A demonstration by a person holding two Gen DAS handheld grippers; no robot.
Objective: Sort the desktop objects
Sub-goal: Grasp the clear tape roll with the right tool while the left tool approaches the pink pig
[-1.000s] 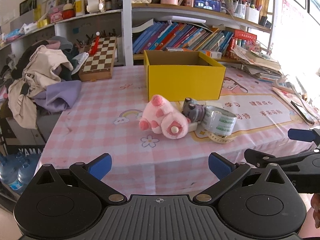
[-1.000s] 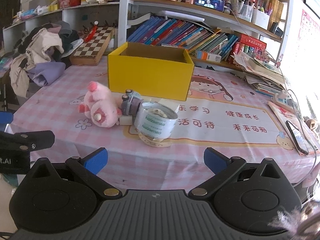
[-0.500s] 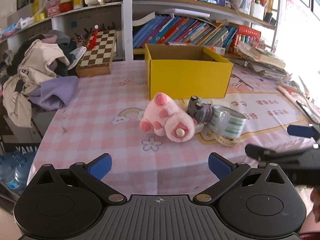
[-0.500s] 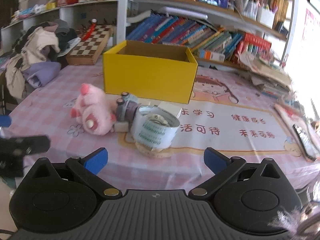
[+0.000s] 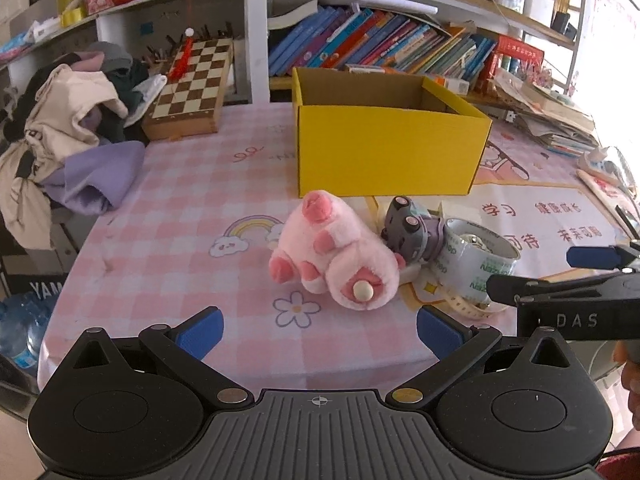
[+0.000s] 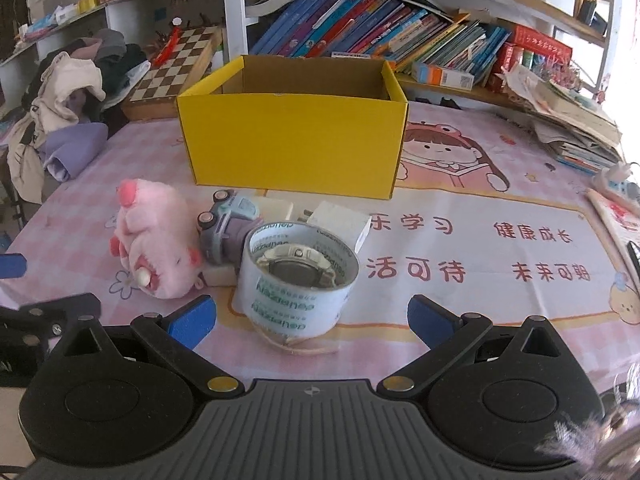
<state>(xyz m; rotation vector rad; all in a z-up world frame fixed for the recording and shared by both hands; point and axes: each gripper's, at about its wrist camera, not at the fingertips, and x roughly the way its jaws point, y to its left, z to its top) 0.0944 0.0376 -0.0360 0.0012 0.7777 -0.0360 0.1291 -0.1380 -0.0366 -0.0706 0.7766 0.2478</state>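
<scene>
I have both claws hanging above the near edge of the desk, and neither grips anything: my left claw is spread wide with the pink plush pig lying just ahead between its blue tips, and my right claw is equally spread, facing the roll of tape. A wristwatch sits inside the roll's core. Pressed against the roll on its left is a small grey toy car, tipped up against the pig, and a white block lies just behind the roll. The open yellow box stands behind this cluster, upright; what I can see of its inside is bare cardboard. In the left wrist view my right claw shows at the right edge. A heap of clothes and a chessboard lie at the far left of the desk.
</scene>
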